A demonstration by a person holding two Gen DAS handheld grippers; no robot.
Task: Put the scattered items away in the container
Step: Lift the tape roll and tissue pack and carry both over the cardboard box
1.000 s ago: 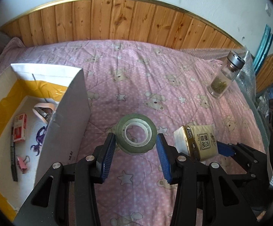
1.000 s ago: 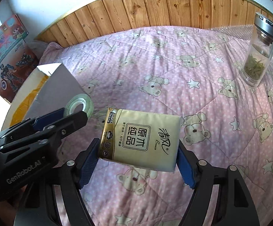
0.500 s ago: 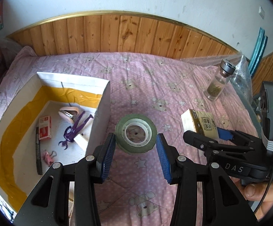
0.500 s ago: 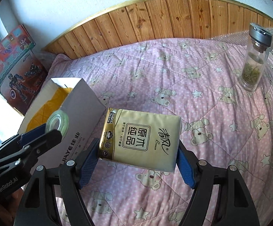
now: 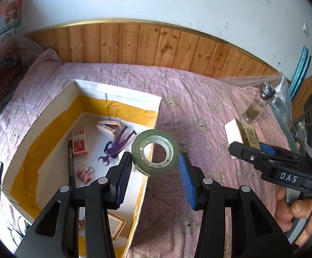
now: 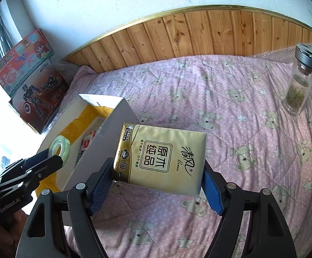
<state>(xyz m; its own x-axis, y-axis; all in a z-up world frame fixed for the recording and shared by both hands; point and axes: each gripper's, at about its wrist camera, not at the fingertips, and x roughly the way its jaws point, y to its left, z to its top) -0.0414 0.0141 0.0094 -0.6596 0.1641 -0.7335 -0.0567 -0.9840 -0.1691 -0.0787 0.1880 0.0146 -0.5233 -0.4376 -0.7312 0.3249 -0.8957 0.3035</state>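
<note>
Both grippers are up off the bed and both are loaded. The left gripper [image 5: 156, 167] has its blue ribbed pads clamped on either side of a green roll of clear tape with a white plastic core [image 5: 155, 152], jaws standing fairly wide to take the roll's width, and the roll hangs right over the near side wall of the white cardboard box lined with yellow tape [image 5: 113, 92]. Down inside that box lie a pink stapler [image 5: 108, 128], a small red-and-white staple box [image 5: 79, 142], a purple toy figure [image 5: 118, 145], a black marker pen [image 5: 70, 161], pink binder clips [image 5: 84, 172] and a gold-edged tin [image 5: 115, 225] partly hidden behind the gripper. Over on the right, the right gripper [image 6: 158, 185] has its jaws pressed on the two short ends of a gold pack of pocket tissues with dark print [image 6: 162, 157], carried flat in the air above the pink bear-print quilt [image 6: 242, 129], just beside the box's outer wall. A glass bottle with a silver cap and dried leaves inside [image 6: 299, 81] stands upright on the quilt at the far right, well apart from the box.
</note>
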